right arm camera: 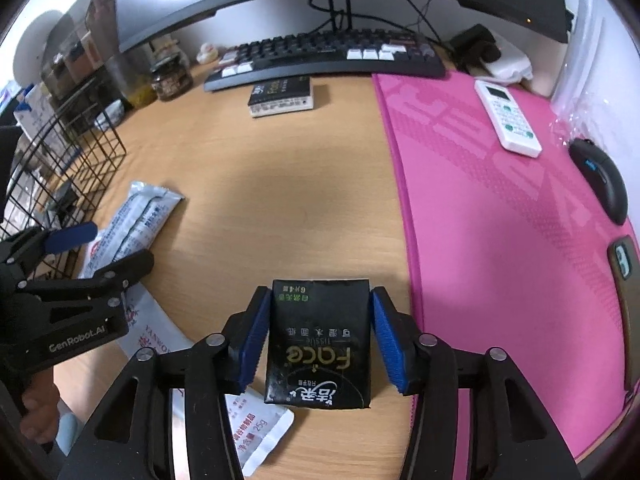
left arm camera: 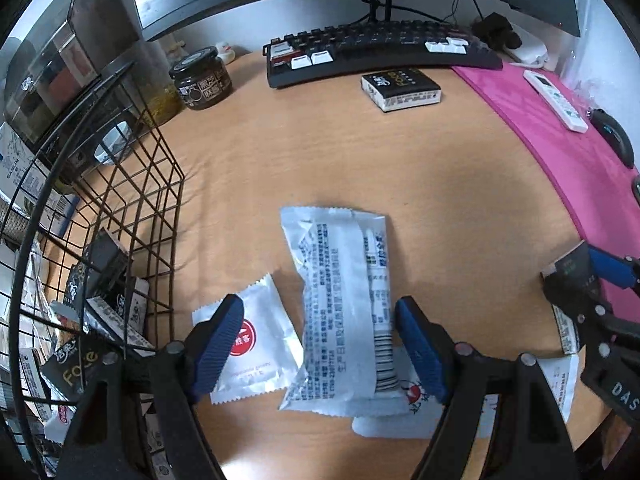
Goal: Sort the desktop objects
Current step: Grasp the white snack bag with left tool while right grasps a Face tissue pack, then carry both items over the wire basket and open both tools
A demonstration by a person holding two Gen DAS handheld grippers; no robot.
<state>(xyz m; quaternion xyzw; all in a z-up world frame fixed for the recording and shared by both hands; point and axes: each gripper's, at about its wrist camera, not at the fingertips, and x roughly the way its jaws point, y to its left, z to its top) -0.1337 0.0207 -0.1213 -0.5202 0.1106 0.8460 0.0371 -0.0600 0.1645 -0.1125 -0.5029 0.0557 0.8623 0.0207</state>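
A long silver packet point(left arm camera: 340, 300) lies on the wooden desk, partly over a white sachet with red print point(left arm camera: 404, 416). Beside it sits a small white sachet with a red circle point(left arm camera: 260, 352). My left gripper point(left arm camera: 320, 344) hangs open over these, one pad above the small sachet, the other at the silver packet's right edge. In the right wrist view a black "Face" tissue pack point(right arm camera: 320, 340) lies flat between the pads of my right gripper point(right arm camera: 320, 340). The pads stand close beside its long edges, a sliver of desk showing along each; the gripper is open.
A black wire basket point(left arm camera: 132, 216) holding several tissue packs stands at the left. A second black tissue pack point(left arm camera: 400, 88) lies before the keyboard point(left arm camera: 380, 48), with a dark jar point(left arm camera: 200, 80) nearby. The pink mat point(right arm camera: 500, 220) carries a remote point(right arm camera: 508, 120), mouse point(right arm camera: 600, 184) and phone point(right arm camera: 624, 264).
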